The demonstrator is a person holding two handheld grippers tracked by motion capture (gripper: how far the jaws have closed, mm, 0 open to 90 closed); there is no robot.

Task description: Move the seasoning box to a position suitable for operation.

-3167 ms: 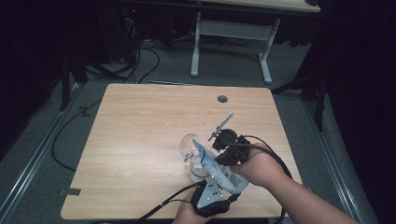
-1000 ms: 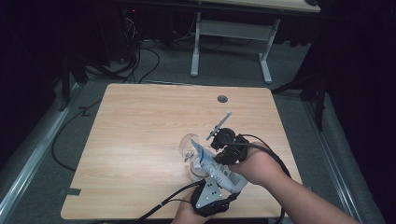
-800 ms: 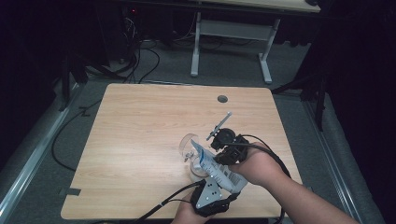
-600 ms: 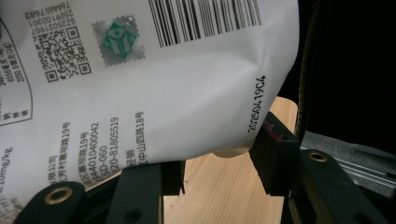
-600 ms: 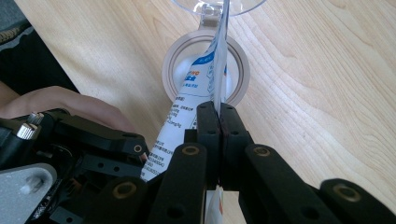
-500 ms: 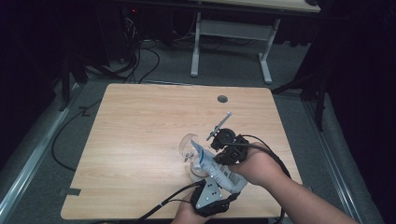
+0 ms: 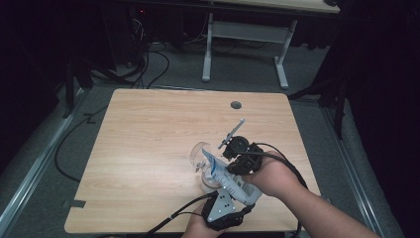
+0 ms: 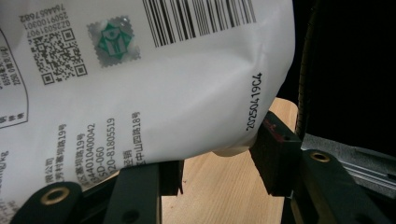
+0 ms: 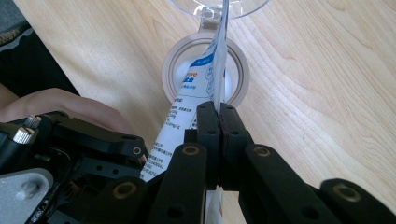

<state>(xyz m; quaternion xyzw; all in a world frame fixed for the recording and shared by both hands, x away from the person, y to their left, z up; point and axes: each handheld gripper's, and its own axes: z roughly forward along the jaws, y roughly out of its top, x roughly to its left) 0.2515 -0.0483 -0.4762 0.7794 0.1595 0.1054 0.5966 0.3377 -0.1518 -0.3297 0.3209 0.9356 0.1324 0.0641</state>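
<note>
Pouch held over clear jar on worktop; right gripper pinches its top edge, left gripper grips its lower body, jaws just eased wider.

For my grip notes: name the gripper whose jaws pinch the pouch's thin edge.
The right gripper: its jaws meet nearly flat on the pouch edge. The left gripper stands much wider, its jaws either side of the pouch's bulging body.
</note>
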